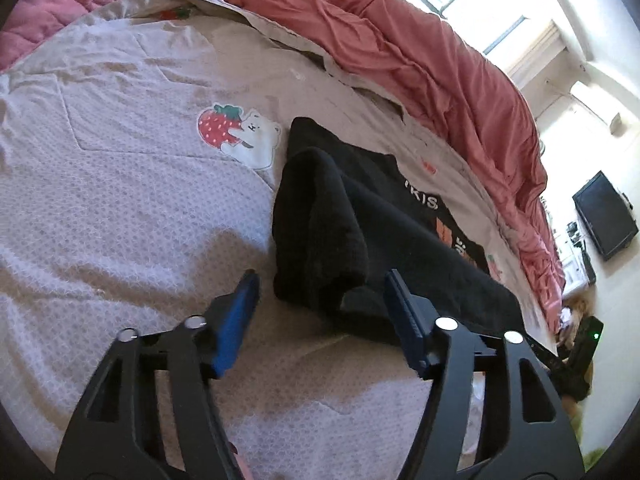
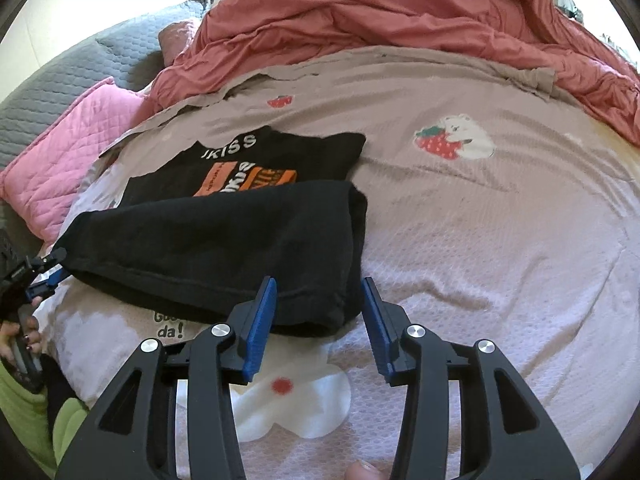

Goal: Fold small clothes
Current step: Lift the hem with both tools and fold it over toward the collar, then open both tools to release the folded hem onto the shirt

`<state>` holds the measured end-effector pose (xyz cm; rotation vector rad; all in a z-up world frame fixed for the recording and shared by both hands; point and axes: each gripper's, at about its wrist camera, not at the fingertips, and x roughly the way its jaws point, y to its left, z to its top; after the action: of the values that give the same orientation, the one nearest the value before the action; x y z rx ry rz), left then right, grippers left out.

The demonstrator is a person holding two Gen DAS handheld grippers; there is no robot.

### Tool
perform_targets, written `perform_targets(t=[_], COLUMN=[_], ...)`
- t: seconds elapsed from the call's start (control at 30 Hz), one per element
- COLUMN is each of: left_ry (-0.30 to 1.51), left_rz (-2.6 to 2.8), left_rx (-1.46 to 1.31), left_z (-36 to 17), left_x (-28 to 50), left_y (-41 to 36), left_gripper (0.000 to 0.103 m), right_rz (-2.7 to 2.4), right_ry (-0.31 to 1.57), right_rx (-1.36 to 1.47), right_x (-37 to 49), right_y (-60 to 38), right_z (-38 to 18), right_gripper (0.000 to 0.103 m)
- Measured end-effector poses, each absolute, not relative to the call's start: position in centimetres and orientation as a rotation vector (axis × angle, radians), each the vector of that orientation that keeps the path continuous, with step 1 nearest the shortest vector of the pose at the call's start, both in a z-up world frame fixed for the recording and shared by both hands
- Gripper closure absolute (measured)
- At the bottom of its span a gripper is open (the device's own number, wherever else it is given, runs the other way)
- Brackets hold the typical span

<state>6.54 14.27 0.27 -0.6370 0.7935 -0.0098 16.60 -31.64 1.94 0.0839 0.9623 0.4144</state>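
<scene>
The black garment [image 2: 216, 236] lay on the bed [image 2: 500, 248], on the pale quilted cover with its strawberry-and-bear prints, half folded: a thick upper flap had been laid over the lower part, so the white "KISS" lettering and the orange print [image 2: 248, 178] showed only beyond the flap's far edge. The bundle's long axis ran crosswise to the right tool [image 2: 318, 312], from a bulky folded corner directly in front of that tool out to a tapered end on the far left.

The right tool stood spread, its blue pads either side of that near corner; the cloth sat between or just past them, not pinched, as far as I could see. The left tool [image 1: 320, 304] was spread too in its own view, with the dark bundle rising just ahead of it and a little toward its right pad. In the right view, though, the tapered far-left end met a blue-padded tool [image 2: 44, 276] at the frame edge, and whether that corner was held there I could not tell.

Each tool, then, was at one end of the long bundle, the right one nearer the thick corner. I judged the next fold would go across that axis, away from the person, toward the heaped red duvet [image 2: 400, 12] at the far side.
</scene>
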Motion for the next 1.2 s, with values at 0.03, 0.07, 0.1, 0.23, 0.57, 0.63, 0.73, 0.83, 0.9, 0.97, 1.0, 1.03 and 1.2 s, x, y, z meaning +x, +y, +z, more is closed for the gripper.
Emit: perform_targets(t=[0.03,0.07,0.1,0.23,0.57,0.63,0.73,0.83,0.9,0.97,1.0,1.03,1.2], left_ry=[0.801,0.812,0.817,0.804,0.747,0.755,0.769,0.788,0.804,0.813,0.811,0.796,0.659], left_rz=[-0.012,0.000,0.017,0.009,-0.039,-0.024,0.009,0.041,0.051,0.062,0.065,0.065,0.071], left_rx=[-0.630,-0.608,-0.589,-0.591,-0.657,-0.680,-0.692,-0.689,-0.678,-0.686,-0.698,-0.721,-0.692], left_z=[0.3,0.3,0.4,1.2,4.2,4.0,3.4,2.5,1.8,0.9,0.6,0.4,2.0], left_x=[6.7,6.8,6.9,7.1,11.3,12.9,14.8,16.7,17.9,18.7,18.8,18.7,16.3], left_y=[14.1,13.8,13.8,14.0,14.6,15.2,16.2,16.6,16.7,16.9,17.1,17.3,16.9], left_gripper=[0.069,0.077,0.082,0.101,0.101,0.101,0.101,0.099,0.097,0.083,0.080,0.079,0.072], right_rz=[0.420,0.425,0.429,0.437,0.445,0.436,0.401,0.365,0.333,0.296,0.286,0.273,0.271], right_ry=[0.965,0.964,0.964,0.934,0.818,0.810,0.810,0.849,0.872,0.899,0.900,0.898,0.767], right_rx=[0.084,0.083,0.078,0.074,0.166,0.174,0.173,0.178,0.152,0.114,0.110,0.111,0.099], right_x=[16.6,16.6,16.7,16.7,21.6,22.9,25.7,28.3,29.4,30.3,30.4,30.4,27.9], right_y=[-31.5,-31.3,-31.2,-31.1,-31.3,-31.1,-30.6,-30.1,-29.5,-28.9,-28.9,-29.0,-30.1], right_z=[1.9,1.8,1.8,2.4,5.4,5.7,5.1,3.7,2.6,1.5,1.2,1.1,3.4], right_gripper=[0.068,0.074,0.083,0.091,0.092,0.092,0.092,0.092,0.092,0.086,0.076,0.072,0.052])
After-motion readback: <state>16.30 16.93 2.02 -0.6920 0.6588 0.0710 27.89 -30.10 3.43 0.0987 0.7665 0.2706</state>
